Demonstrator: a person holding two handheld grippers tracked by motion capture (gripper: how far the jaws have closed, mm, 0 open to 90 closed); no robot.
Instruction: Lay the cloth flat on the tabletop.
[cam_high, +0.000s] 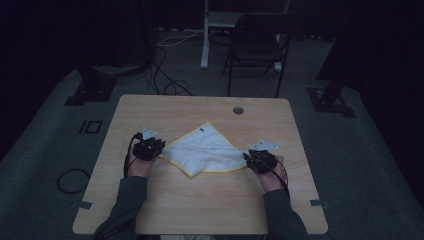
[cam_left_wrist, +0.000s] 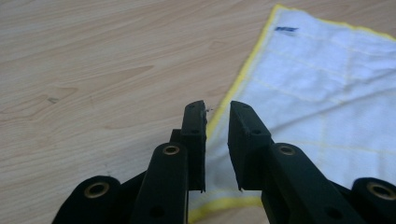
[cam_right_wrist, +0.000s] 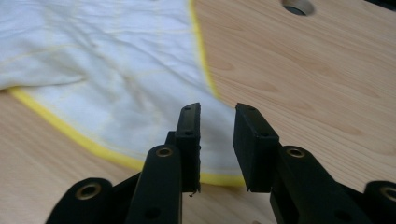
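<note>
Flanking one white, yellow-edged folded cloth (cam_high: 205, 150) at the middle of the wooden table (cam_high: 210, 210): two black grippers.
The left gripper (cam_high: 159, 148) and the right gripper (cam_high: 246, 157) sit at opposite corners of the cloth, jaws parted; a corner lies in each gap, apparently unpinched. One round hole (cam_high: 238, 110) marks the table's far edge.

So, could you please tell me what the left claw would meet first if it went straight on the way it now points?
Most likely the white cloth: the left claw points along it, jaws apart over its yellow-edged corner. How high the claw sits above the cloth is unclear.
</note>
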